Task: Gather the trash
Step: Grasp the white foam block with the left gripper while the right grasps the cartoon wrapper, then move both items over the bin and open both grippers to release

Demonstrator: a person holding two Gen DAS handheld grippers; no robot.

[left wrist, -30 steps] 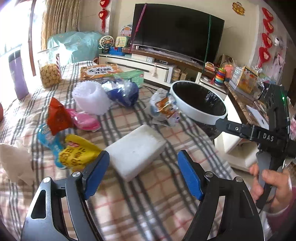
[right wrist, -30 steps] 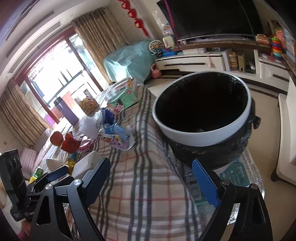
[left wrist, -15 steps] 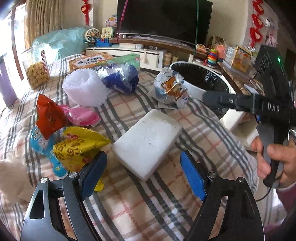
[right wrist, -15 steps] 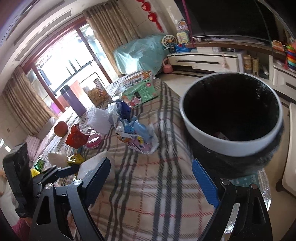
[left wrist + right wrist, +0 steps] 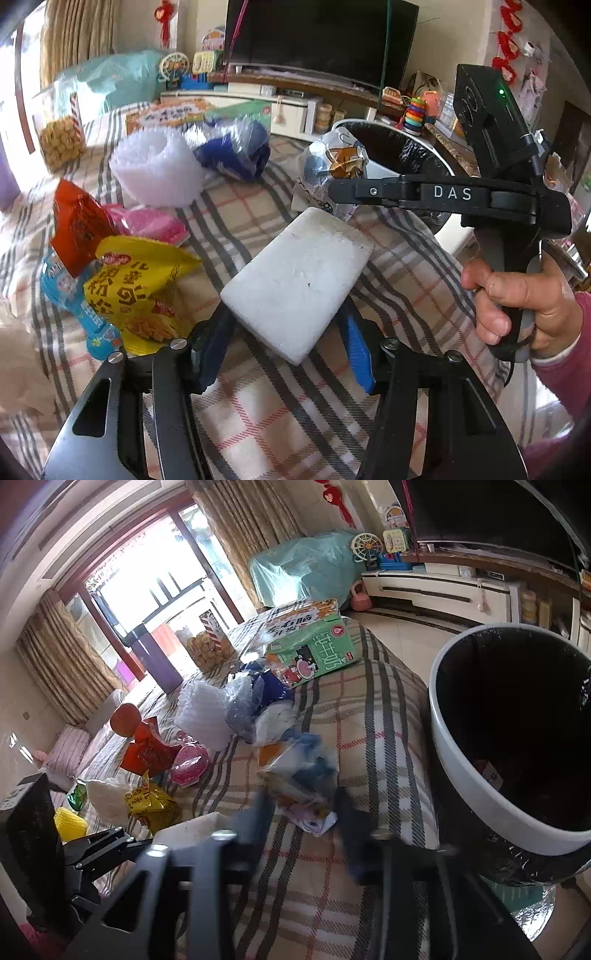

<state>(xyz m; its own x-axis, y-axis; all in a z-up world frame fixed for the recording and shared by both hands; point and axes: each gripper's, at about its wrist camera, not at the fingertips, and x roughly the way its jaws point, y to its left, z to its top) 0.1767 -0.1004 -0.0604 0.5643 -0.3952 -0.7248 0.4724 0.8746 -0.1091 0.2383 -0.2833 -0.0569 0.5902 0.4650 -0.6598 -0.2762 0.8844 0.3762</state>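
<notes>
On the checked cloth [image 5: 258,413] in the left wrist view, my left gripper [image 5: 284,345] has its jaws around the near end of a white foam block [image 5: 299,280]. The jaws are closing, and the blue pads [image 5: 356,349] already seem to touch both sides of the block, so I judge that it is gripped. To do this step well, I think I should squeeze gently, because foam can crumble, and lift straight up so the yellow snack bag [image 5: 138,291] just beside it is not dragged along. The bin [image 5: 406,155] waits beyond the table edge, behind the other tool. On that tool I read the letters "DAS". The yellow bag and a flat box [image 5: 166,116] further back have Chinese print which I cannot read here.

Over the same table in the right wrist view, my right gripper [image 5: 301,823] is blurred. Its jaws are closing with a crumpled plastic wrapper [image 5: 295,775] between them; whether the pads press it already, I cannot tell. I would take the thick middle of the wrapper, not a loose corner. The bin [image 5: 469,794] stands close on the right, with something already inside. A green carton [image 5: 314,651] carries big Chinese characters and a cartoon face.
</notes>
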